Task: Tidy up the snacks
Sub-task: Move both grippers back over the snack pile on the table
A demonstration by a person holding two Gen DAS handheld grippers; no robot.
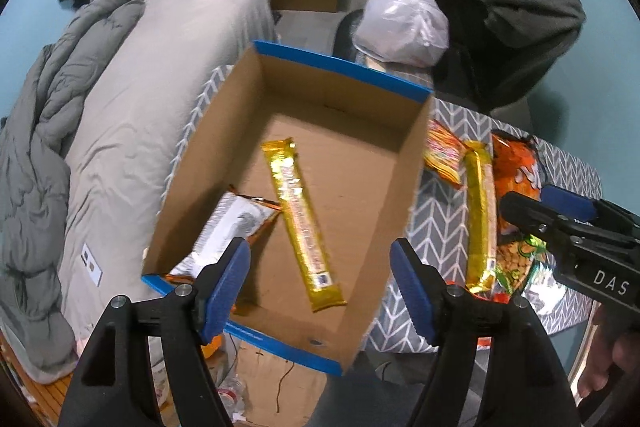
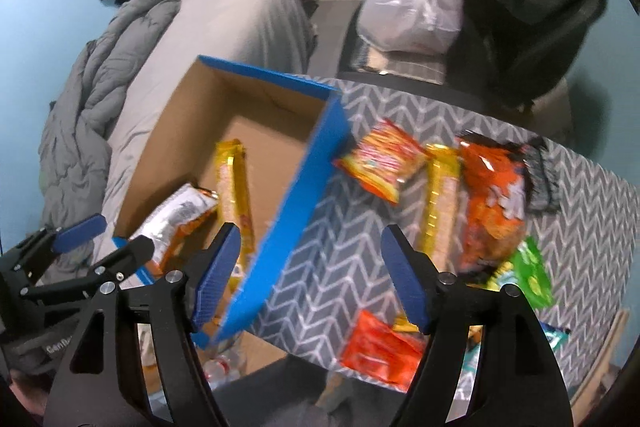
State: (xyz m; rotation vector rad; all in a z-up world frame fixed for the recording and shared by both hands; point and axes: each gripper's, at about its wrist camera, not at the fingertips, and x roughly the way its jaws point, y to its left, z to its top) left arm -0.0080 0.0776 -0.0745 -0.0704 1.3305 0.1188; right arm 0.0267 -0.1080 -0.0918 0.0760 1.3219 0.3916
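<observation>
Left wrist view: steeply down, close above box (image 1: pixel 340 163); right wrist view: steeply down, close over cloth (image 2: pixel 340 259) beside it; shared: box, snacks, bed, chair

Handheld grippers: black frames carrying blue finger pads.

The left gripper (image 1: pixel 320 285) is showing matte black angular arms with triangular cut-outs, round silver screw heads at the joints, and ribbed blue pads (image 1: pixel 228 285). The right gripper (image 2: pixel 310 277) is showing the same build; seen from the left wrist view, its black body is bearing white lettering "DAS". Sleeves are not showing clearly.
</observation>
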